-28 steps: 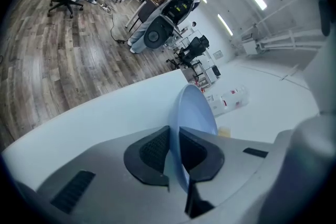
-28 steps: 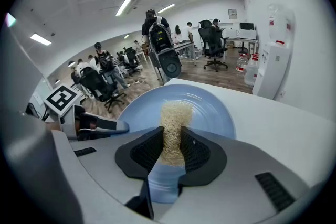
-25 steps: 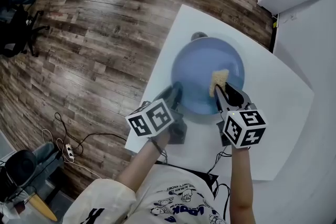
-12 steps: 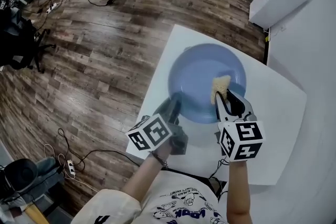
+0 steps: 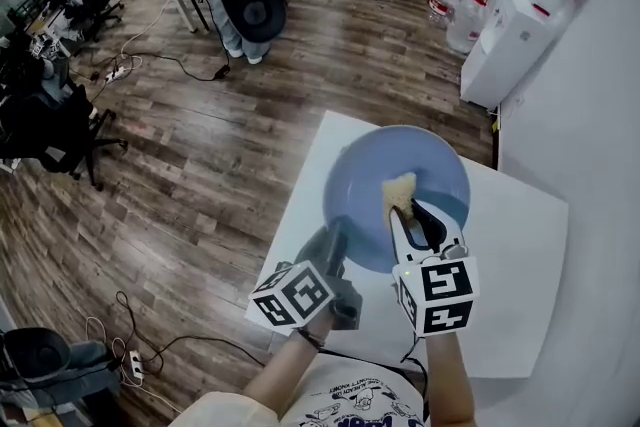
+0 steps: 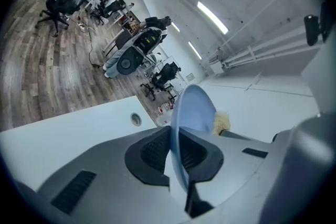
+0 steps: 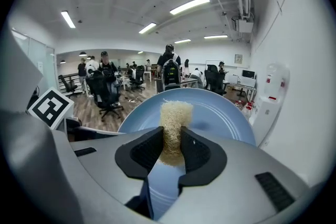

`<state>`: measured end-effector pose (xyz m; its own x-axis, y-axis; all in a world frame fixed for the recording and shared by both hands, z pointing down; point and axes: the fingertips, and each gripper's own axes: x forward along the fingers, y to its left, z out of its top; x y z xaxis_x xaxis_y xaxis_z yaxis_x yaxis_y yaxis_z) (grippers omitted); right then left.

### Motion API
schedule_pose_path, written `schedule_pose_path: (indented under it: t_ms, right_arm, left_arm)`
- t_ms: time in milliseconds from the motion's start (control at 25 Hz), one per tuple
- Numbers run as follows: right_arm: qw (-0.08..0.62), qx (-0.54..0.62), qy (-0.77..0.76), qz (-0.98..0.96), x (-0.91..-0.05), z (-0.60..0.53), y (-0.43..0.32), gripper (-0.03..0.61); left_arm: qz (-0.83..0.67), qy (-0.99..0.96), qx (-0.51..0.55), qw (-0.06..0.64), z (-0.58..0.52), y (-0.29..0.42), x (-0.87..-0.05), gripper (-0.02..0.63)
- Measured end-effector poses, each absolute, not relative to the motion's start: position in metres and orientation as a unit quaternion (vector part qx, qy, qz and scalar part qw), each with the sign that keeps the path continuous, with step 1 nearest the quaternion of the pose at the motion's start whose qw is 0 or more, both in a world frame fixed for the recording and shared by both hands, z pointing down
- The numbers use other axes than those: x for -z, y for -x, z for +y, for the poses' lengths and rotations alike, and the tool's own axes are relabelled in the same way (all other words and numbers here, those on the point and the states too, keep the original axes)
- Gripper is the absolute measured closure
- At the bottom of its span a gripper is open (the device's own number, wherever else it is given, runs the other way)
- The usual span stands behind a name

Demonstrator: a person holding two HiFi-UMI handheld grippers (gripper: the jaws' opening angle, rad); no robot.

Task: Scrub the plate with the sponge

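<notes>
- I am clamping my left gripper [image 5: 334,233] on the near rim of the blue plate [image 5: 360,170]; the jaws are almost together, with only the thin rim between the pads.
- I am pinching the yellow sponge [image 5: 402,188] upright in my right gripper [image 5: 406,215], jaws closed on its lower part.
- The sponge is sitting against the plate's inner face, near the middle.
- In the left gripper view the plate is showing edge-on, its far rim standing up against the room.
- From the head view the plate is lying just inside the left edge of the white table [image 5: 515,265].
- Bare tabletop is showing to the right of the plate, up to the white wall [image 5: 600,115].
- Open wood floor [image 5: 190,165] is lying left of the table edge; a water dispenser [image 5: 515,25] is standing beyond the far corner.
</notes>
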<state>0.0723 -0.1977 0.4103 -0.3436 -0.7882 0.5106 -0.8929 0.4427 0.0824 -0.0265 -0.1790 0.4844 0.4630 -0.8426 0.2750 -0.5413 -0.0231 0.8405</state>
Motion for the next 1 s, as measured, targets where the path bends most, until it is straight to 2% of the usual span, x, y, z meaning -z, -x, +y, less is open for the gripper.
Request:
schedule_pose_path:
  t_ms: [480,1000]
  right_arm:
    - [0.236,-0.053,-0.476,-0.846,-0.366,-0.162,-0.063,0.474]
    - [0.259,-0.007,-0.421,-0.869,-0.362,-0.134,-0.04,0.474]
  left_arm:
    - [-0.494,-0.731,0.155,0.445,-0.142,0.003,-0.428,0.588]
    - [-0.5,-0.745,0.148,0.416,-0.118,-0.004,-0.407,0.589]
